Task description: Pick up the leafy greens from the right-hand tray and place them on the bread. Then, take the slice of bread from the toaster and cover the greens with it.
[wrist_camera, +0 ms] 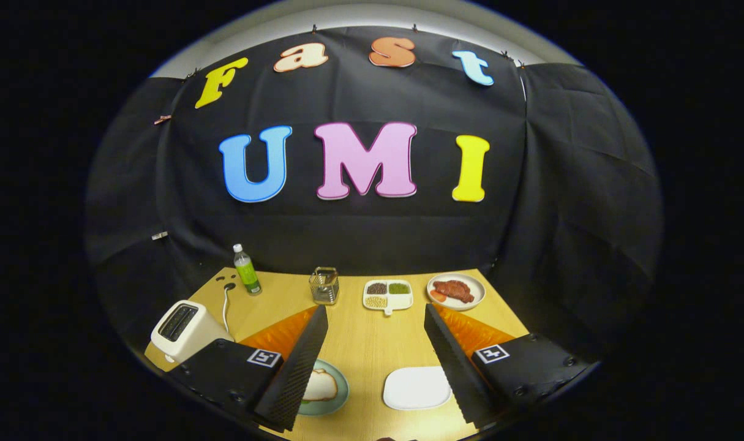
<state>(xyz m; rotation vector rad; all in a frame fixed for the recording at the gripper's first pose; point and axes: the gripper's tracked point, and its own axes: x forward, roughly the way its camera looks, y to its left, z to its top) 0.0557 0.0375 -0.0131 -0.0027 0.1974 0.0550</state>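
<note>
Above the wooden table (359,343) the gripper (375,361) hangs with its fingers spread wide, gripping nothing. Between them lie a green plate (341,392) bearing a bread slice (321,387) and a bare white tray (416,388). The white toaster (182,331) stands outside the left finger. Beyond the fingertips sit a green bottle (247,270), a wire holder (324,285), a three-part dish (387,294) and a plate of meat (455,290).

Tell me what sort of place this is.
Likely a staged kitchen tabletop inside a demo booth: a toaster, bread on a plate, and a black cloth wall behind the wooden table. The hand-held gripper hangs open above it.
</note>
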